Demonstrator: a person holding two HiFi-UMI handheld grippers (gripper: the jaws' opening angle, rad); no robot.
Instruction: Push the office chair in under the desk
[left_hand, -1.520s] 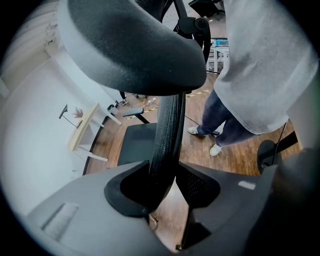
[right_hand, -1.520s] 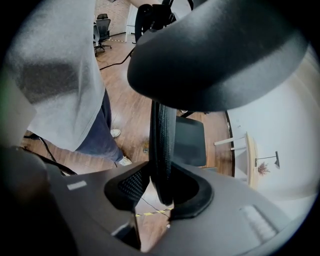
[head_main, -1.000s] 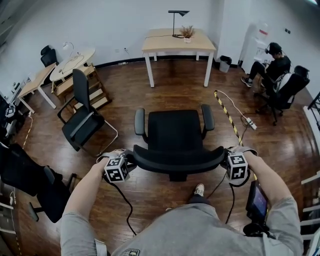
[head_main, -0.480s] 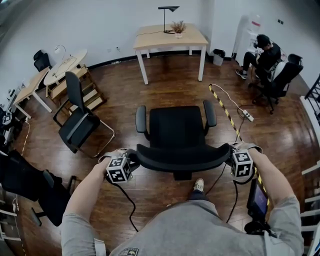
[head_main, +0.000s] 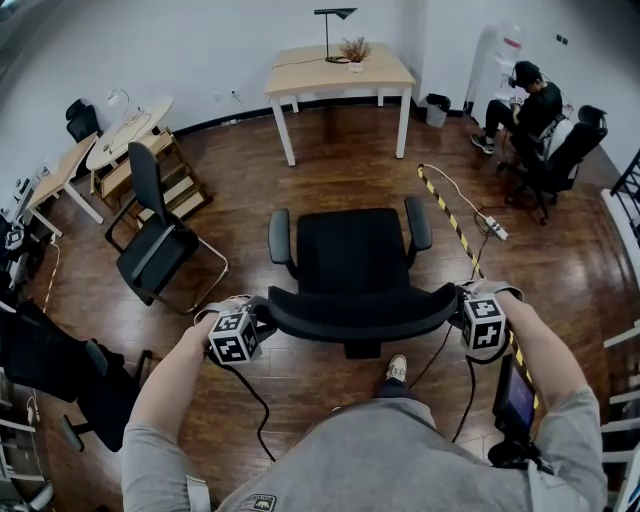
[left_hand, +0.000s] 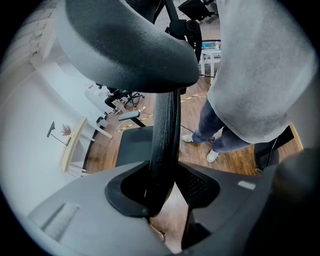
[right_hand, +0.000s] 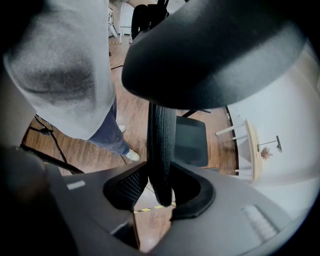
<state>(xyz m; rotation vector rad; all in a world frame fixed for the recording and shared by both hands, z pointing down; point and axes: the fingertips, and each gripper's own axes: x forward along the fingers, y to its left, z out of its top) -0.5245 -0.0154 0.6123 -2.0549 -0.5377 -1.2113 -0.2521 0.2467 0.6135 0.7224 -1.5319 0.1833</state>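
Clamping 1 black office chair (head_main: 350, 262) by its curved mesh rim, 2 total: left gripper (head_main: 262, 322) & right gripper (head_main: 452, 312), latter's jaws just easing wider.

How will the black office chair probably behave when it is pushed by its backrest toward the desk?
The black office chair with armrests would probably glide easily on the smooth wooden floor, though no wheels are visible. Its thin backrest may flex slightly. Pushed unevenly, it might swivel toward the yellow-black floor strip.
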